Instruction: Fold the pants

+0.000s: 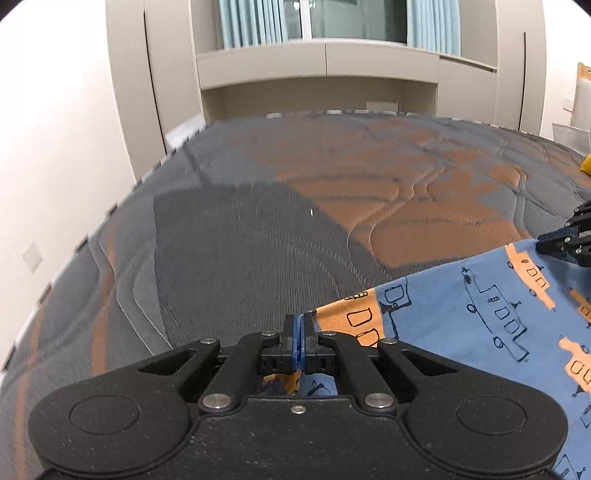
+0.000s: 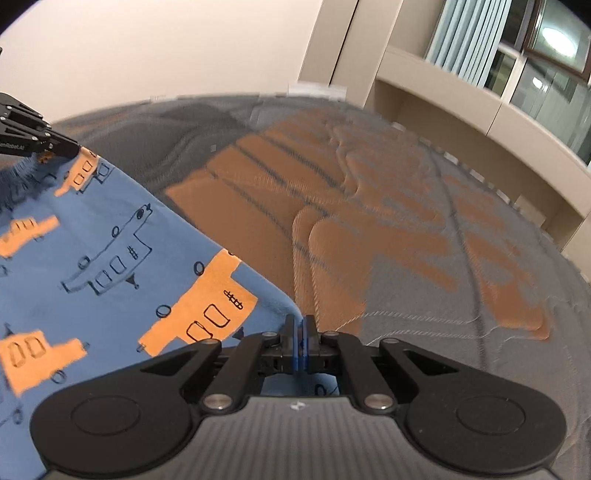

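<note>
Pants [image 1: 480, 314] in blue, with orange patches and little line drawings, hang stretched between the two grippers above the bed [image 1: 258, 229]. The left gripper [image 1: 299, 341] has its blue pads pressed together on one edge of the cloth. The right gripper [image 2: 300, 343] pinches another edge the same way. In the left view the right gripper shows far off at the right side, and in the right view the left gripper shows at the far left, near what looks like the stretchy waistband.

The step in hand seems to be lifting and spreading the pants so they can be laid flat. Next, both grippers likely need to come down together and lay the cloth smooth on the bed, keeping it tight so no wrinkles form. If one side dips first, the cloth may bunch up.

The bed has a grey and orange quilted cover with wavy stitched lines. The part seen ahead of the grippers is bare. Beyond the far edge of the bed stand tall beige cupboards [image 1: 162, 74], a window [image 1: 354, 18] with pale blue curtains [image 1: 251, 22], and a white wall [image 1: 55, 129].
</note>
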A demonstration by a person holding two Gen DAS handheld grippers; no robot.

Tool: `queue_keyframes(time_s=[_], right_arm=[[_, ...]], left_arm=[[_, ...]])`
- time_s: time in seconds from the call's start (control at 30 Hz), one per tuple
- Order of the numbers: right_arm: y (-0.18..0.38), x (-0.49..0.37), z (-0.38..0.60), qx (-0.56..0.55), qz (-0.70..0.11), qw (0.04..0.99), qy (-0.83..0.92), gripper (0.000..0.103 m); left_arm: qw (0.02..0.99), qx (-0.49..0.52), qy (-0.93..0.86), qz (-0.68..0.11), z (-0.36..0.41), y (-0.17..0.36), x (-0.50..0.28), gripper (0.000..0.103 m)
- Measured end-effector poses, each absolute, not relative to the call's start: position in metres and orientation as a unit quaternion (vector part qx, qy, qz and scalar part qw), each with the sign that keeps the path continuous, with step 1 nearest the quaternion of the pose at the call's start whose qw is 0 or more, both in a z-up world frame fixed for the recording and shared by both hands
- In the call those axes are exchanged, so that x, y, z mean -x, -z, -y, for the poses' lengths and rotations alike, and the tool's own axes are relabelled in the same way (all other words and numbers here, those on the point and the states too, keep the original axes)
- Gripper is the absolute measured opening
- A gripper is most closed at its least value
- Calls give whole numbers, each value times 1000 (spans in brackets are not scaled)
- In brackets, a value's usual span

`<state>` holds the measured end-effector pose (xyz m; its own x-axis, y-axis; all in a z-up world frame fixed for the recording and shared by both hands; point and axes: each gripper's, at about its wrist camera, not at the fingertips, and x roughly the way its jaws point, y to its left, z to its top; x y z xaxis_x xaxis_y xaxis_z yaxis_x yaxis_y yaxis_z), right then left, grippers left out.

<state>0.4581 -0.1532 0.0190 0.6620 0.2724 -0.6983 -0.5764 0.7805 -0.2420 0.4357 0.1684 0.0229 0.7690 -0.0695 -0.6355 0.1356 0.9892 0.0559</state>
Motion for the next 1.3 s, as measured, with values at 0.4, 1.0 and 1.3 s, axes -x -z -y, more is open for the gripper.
queue_keyframes(time_s=[0.4,1.0,1.3], right_arm=[[-21,-442,164,207,-322,890,-249,3],[-26,-310,35,230,-246,840,-426,54],[-29,-247,-31,229,-190,800,-521,55]], left_arm=[[943,-47,66,-322,-171,-27,-421,0],[949,11,18,-313,-197,-49,-382,84],[966,-5,-13,-260,-222,-85,-339,98]])
